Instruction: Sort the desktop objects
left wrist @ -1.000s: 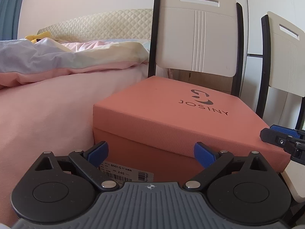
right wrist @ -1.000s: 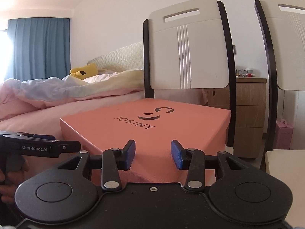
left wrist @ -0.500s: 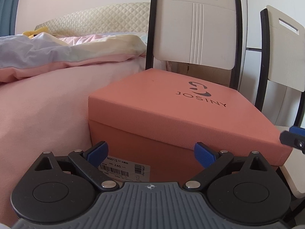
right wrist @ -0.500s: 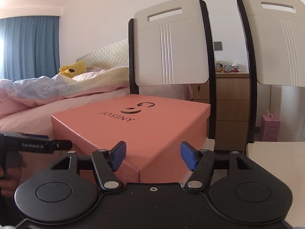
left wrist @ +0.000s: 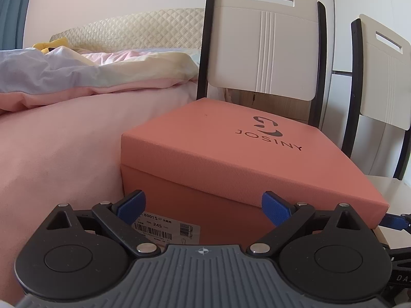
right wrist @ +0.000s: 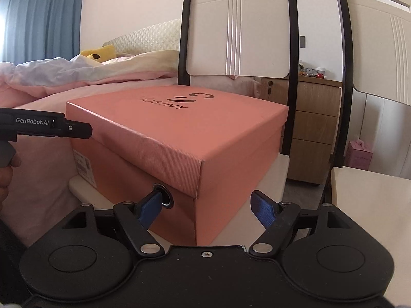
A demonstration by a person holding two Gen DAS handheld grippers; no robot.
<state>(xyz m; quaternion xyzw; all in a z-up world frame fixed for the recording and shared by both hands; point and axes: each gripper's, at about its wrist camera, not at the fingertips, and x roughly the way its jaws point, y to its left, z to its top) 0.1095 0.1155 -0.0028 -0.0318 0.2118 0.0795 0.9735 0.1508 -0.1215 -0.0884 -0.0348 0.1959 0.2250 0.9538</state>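
Your left wrist view sits low and close to the labelled end of the shoe box (left wrist: pixel 246 159), facing the chair back (left wrist: pixel 262 41). Your right wrist view looks at the box's corner (right wrist: pixel 179 138) from the right. Both share box, chair and bed (left wrist: pixel 64 138).
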